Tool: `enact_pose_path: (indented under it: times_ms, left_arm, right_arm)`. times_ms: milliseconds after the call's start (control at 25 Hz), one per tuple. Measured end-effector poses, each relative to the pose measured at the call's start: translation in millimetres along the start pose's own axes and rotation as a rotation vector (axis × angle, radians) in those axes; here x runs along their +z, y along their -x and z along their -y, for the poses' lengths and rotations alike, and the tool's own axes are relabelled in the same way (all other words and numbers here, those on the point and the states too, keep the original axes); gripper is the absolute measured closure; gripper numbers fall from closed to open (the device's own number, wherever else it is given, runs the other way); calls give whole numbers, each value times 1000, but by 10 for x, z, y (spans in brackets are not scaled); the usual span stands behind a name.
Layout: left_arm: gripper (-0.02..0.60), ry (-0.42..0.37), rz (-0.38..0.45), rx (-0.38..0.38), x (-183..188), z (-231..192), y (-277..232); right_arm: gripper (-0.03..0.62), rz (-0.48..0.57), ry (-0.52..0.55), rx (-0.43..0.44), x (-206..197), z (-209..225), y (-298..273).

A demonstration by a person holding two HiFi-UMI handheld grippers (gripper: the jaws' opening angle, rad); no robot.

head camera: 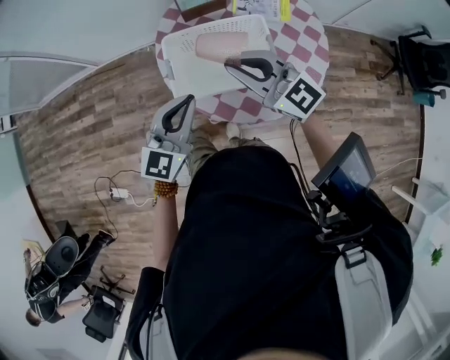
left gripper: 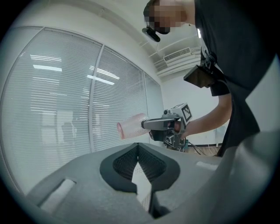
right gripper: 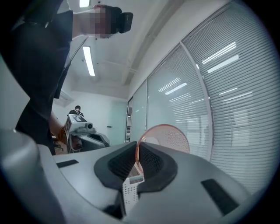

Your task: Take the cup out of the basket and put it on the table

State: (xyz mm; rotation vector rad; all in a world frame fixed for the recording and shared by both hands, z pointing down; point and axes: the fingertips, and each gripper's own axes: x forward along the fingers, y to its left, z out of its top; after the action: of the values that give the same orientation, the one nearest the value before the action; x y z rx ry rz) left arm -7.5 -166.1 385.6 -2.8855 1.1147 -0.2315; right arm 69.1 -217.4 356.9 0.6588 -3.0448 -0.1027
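A translucent pink cup (head camera: 219,46) lies sideways in the air above the white perforated basket (head camera: 183,42), and my right gripper (head camera: 235,62) is shut on its rim. In the right gripper view the rim (right gripper: 168,138) is pinched between the pads of the right gripper (right gripper: 136,159). The left gripper view shows the cup (left gripper: 130,127) and the right gripper (left gripper: 146,124) ahead, level with it. My left gripper (head camera: 186,98) sits at the basket's near left corner. It (left gripper: 138,151) is shut, with a strip of white perforated wall (left gripper: 142,183) between its jaws.
The basket stands on a round table (head camera: 302,42) with a red and white checked cloth; papers (head camera: 260,7) lie at its far edge. A black chair (head camera: 422,60) is at the far right. Cables (head camera: 116,191) and another person (head camera: 49,281) are on the wooden floor at left.
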Motion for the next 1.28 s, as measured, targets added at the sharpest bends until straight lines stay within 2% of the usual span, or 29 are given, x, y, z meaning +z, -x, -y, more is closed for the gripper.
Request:
enact_pose_path:
  times_ms: [280,400,560,880,1280]
  left_arm:
    - [575,8,2,-53,-99,93,-100]
    - [575,20,10,-75,-191,171,-153]
    - [575,37,-30,-94,-411,203,-198]
    - [575,70,-47,-105,-713,236,-261]
    - [575,76,-77,-122,-936,359,-239]
  right_arm:
    - [566,47,-66,-46,-140,-263,128]
    - [566,31,-87,-72,-292,-331,181]
    - [567,-2,-102,-95,-478,-360,171]
    - [566,-78,-111,-81,-813,-452,149]
    - [566,-148,-131,-52,-1155,-605,153]
